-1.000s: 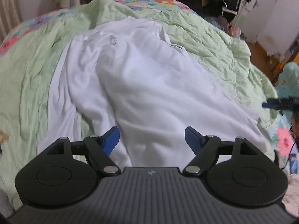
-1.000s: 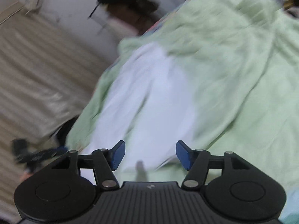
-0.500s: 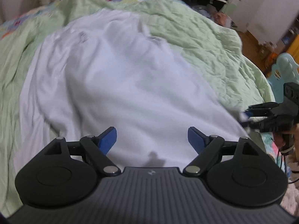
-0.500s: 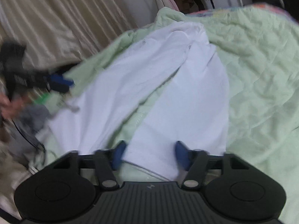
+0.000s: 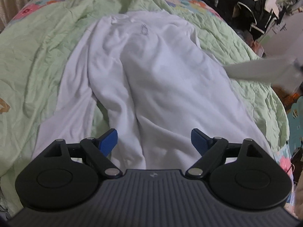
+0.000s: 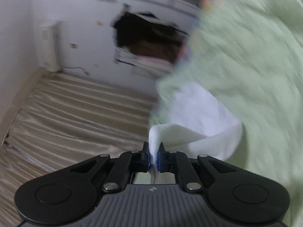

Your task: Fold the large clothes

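Between the blue pads of the right tongs [image 6: 153, 156] a fold of the white garment [image 5: 151, 71] was pinched tight and lifted off the bed. The left tongs [image 5: 154, 141] hovered above its near hem, jaws wide and opening, gripping nothing. The garment lay spread on a green quilt [image 5: 37, 56] covering the bed.

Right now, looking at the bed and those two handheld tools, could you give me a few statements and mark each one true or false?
1. The right gripper has its fingers pinched on white cloth. True.
2. The left gripper grips the white garment. False: its fingers are apart and opening, pressing on nothing.
3. The garment lies on a green quilt. True.
4. The garment is neatly folded into a small square. False: it lies spread out.
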`<state>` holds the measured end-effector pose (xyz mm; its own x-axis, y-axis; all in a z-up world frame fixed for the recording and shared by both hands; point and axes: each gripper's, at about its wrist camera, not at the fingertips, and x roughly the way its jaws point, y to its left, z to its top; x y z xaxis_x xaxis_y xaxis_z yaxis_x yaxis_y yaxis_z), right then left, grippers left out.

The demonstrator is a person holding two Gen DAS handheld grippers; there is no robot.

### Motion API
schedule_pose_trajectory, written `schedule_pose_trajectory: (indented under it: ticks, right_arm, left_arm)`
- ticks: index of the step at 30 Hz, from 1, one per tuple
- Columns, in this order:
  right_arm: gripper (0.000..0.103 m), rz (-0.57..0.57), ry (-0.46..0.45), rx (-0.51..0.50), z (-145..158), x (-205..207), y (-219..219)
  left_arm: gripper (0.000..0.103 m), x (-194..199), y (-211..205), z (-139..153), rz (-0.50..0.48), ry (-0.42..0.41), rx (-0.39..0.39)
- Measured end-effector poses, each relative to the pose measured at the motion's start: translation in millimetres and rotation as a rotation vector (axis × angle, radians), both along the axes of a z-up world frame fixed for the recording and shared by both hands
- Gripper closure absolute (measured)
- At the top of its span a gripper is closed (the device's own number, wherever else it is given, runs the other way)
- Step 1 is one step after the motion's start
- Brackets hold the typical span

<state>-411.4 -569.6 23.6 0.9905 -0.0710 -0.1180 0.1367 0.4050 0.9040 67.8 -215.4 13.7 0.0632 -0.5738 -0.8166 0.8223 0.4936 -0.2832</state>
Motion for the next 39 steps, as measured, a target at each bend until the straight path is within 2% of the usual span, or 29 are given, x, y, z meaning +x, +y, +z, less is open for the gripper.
schedule_pose_trajectory:
  ticks: [2,4,6,8,10,14,17,19,22,23,26,27,29,30,31,33,36,38,39]
  right_arm:
    - [0.095,0.012,-0.006,-0.072,25,11,4]
    - [0.095,0.045,-0.042,-0.234,78,39,20]
    - [0.095,0.074,-0.074,-0.31,106,58,30]
    - [0.095,0.113,-0.069,-0.345,119,73,40]
    - [0.095,0.204,-0.001,-0.401,125,111,64]
    - [0.095,0.392,0.123,-0.477,97,167,105]
    - [0.094,0.636,0.361,-0.47,20,229,157]
    - [0.093,0.715,0.471,-0.429,-26,247,179]
    - [0.093,0.754,0.503,-0.375,-64,252,195]
    - [0.093,0.756,0.499,-0.371,-63,247,198]
    - [0.093,0.738,0.409,-0.382,-56,238,199]
    - [0.093,0.741,0.408,-0.406,-54,236,201]
    - [0.082,0.755,0.421,-0.464,-48,233,207]
    - [0.065,0.764,0.49,-0.527,-49,236,213]
    - [0.057,0.764,0.541,-0.559,-50,239,216]
    - [0.056,0.762,0.603,-0.599,-59,243,227]
    - [0.05,0.76,0.549,-0.596,-46,239,241]
    - [0.042,0.766,0.486,-0.619,-30,233,253]
    - [0.035,0.779,0.458,-0.633,-24,232,259]
  left_arm:
    - [0.015,6,3,-1,0.017,0.009,-0.001]
    - [0.015,9,7,-4,0.028,0.019,0.0]
    - [0.015,11,9,-7,0.031,0.025,0.001]
    - [0.015,13,11,-8,0.034,0.028,0.001]
    - [0.015,18,14,-12,0.048,0.035,0.0]
    - [0.015,25,20,-16,0.068,0.049,0.0]
    - [0.015,32,29,-20,0.092,0.051,0.005]
    - [0.015,35,32,-22,0.103,0.055,0.006]
    - [0.015,41,37,-28,0.114,0.085,-0.006]
    - [0.015,42,37,-29,0.112,0.092,-0.007]
    - [0.015,47,38,-33,0.108,0.085,-0.004]
    - [0.015,49,40,-34,0.118,0.071,0.009]
    - [0.015,55,45,-38,0.148,0.031,0.047]
    - [0.015,59,49,-40,0.165,0.007,0.07]
    - [0.015,63,53,-42,0.18,-0.015,0.094]
    - [0.014,69,60,-48,0.198,-0.043,0.138]
    - [0.006,75,71,-60,0.199,-0.069,0.193]
    - [0.005,77,77,-73,0.188,-0.089,0.244]
    - [0.005,77,80,-83,0.18,-0.11,0.286]
